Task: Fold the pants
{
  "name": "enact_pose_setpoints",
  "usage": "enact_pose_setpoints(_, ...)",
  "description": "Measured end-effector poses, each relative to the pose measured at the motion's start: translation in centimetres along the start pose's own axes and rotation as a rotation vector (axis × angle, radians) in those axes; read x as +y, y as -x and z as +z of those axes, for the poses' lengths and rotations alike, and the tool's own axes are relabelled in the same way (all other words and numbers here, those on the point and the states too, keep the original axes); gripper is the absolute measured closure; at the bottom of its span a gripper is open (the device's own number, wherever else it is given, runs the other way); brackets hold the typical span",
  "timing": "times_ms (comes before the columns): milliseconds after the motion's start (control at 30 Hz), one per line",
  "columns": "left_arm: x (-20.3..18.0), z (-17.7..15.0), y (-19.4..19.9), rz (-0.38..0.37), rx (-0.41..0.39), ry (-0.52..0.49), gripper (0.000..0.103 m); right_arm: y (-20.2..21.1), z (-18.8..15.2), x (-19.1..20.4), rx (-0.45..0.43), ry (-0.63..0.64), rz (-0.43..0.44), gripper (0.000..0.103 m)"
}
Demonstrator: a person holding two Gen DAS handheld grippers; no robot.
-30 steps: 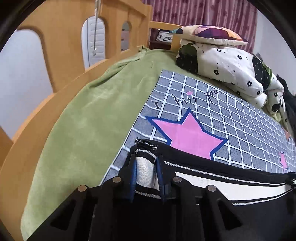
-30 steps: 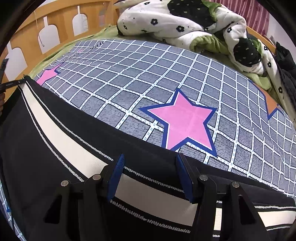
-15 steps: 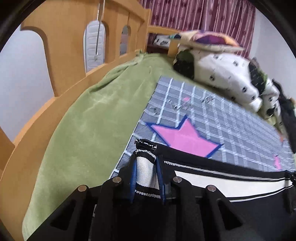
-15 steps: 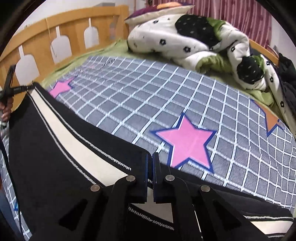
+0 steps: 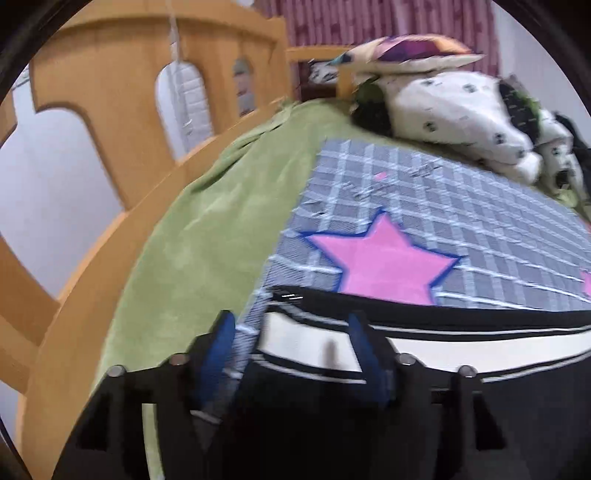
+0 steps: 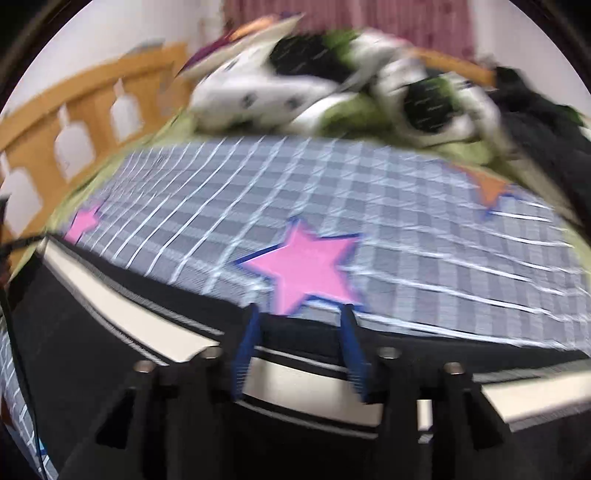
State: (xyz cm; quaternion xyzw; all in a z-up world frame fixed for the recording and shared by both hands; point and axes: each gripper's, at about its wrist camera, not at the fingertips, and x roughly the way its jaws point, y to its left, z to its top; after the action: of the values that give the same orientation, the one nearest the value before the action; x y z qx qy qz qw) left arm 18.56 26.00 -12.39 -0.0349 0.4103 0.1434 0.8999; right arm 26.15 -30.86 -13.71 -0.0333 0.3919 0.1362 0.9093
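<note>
The pants [image 5: 443,369], black with a broad white side stripe edged in thin white lines, lie spread flat along the near edge of the bed, on a grey checked sheet [image 5: 480,221] printed with pink stars outlined in blue. Both views are blurred.

The left gripper [image 5: 291,332] hangs over the end of the pants. Its jaws have just been opening and now stand apart, the 2 blue pads on either side of the white stripe without pressing on it; the cloth lies flat on the bed beneath them. Left of the sheet runs a green blanket [image 5: 207,240], and beyond that a wooden bed rail [image 5: 110,110] with arched cut-outs.

The right gripper [image 6: 301,332] sits further along the same stripe. Its jaws have also just been opening and stand apart, framing a short length of the black cloth and white stripe [image 6: 147,321] below, with nothing clamped. In this view the pants stretch away to the left, where a dark shape at the frame's edge sits by their far end; it is too blurred to name.

At the head of the bed a white quilt [image 5: 461,103] with black flower prints is bundled up, with a colourful pillow [image 5: 406,51] on top. A maroon curtain [image 5: 369,18] hangs behind.
</note>
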Motion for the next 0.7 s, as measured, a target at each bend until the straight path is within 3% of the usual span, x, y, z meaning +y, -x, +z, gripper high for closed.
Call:
enact_pose_setpoints(67, -0.7, -0.2, -1.1, -0.047, 0.026, -0.007, 0.041, 0.0, -0.9, -1.9, 0.029, -0.025, -0.045, 0.055)
enact_pose_setpoints(167, -1.3, -0.9, -4.4, 0.015, 0.094, -0.015, 0.041, -3.2, -2.1, -3.5, 0.128, -0.02, -0.13, 0.065)
enact_pose_setpoints(433, -1.7, -0.4, -5.4, 0.038, 0.094, -0.021, 0.04, -5.2, -0.9, -5.0, 0.084, -0.041, -0.134, 0.068)
enact_pose_setpoints(533, -1.8, -0.1, -3.6, 0.05, 0.107, -0.004, 0.04, -4.7, -0.4, -5.2, 0.082, -0.105, -0.13, 0.068)
enact_pose_setpoints(700, -1.0, -1.2, 3.8, -0.006, 0.058, 0.064, 0.04, 0.1, -0.5, -4.3, 0.085, -0.195, -0.183, 0.067)
